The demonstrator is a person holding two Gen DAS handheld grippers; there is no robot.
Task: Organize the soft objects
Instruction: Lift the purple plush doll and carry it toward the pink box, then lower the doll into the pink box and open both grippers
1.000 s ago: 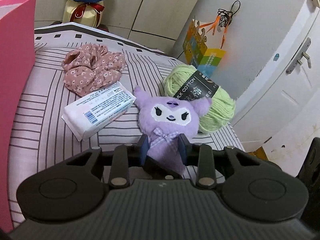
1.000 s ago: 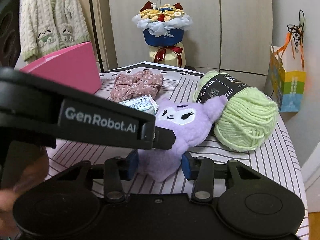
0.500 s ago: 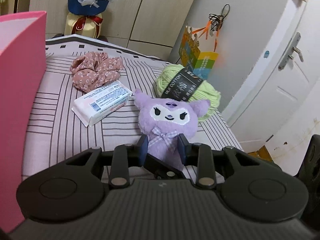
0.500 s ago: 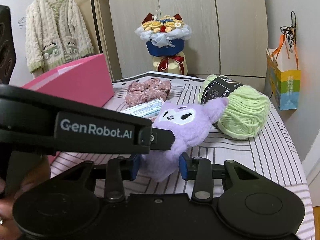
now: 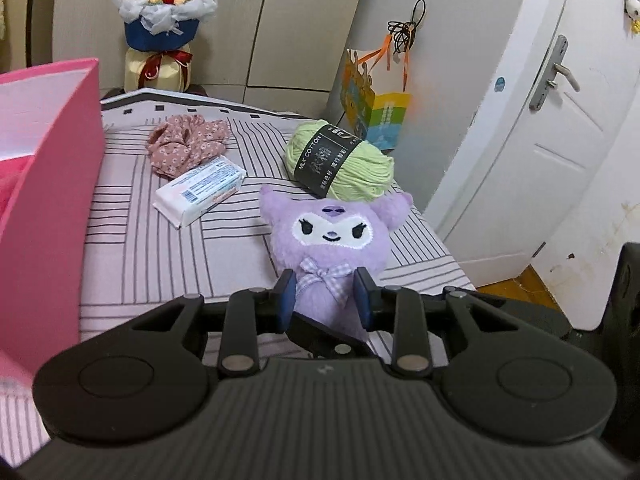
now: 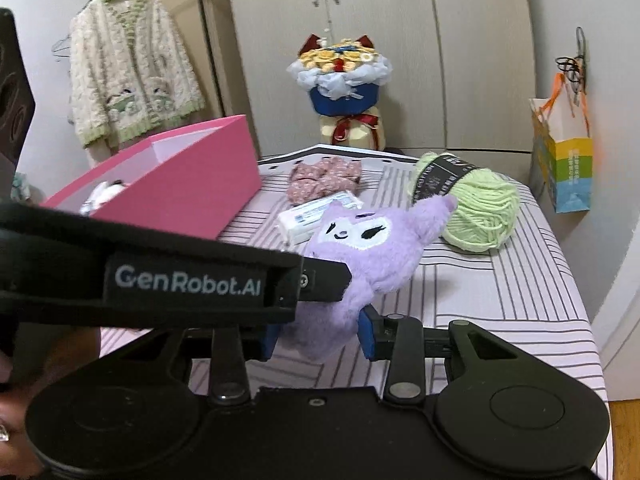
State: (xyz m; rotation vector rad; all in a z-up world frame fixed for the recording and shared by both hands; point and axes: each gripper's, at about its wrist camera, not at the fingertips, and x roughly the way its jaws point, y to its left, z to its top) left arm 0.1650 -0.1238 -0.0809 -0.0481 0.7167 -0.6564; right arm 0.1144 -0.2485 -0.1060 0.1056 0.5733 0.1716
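The bench (image 5: pixel 168 264), under a striped pinkish cloth, carries everything. On its left side stands the pink box (image 6: pixel 188 184), open at the top; a white plush thing (image 6: pixel 102 196) shows inside near the closer end, the rest of the inside is hidden. Next in size, the green yarn ball (image 5: pixel 340 160) with its dark label lies toward the right far edge of the bench. The purple plush toy (image 5: pixel 332 248) is held up above the cloth between box and yarn, its long axis tilted, head and ears away from both cameras, face toward the left wrist camera, narrow lower body toward the fingers. The left hand-held gripper (image 5: pixel 325 300) pinches that lower body at the checked bow; the right hand-held gripper (image 6: pixel 320 336) pinches the bottom end of the same toy, blue pads pressing into the fur. Behind lie a white tissue pack (image 5: pixel 200 190) and, touching its far end, a floral scrunchie (image 5: pixel 186 150)
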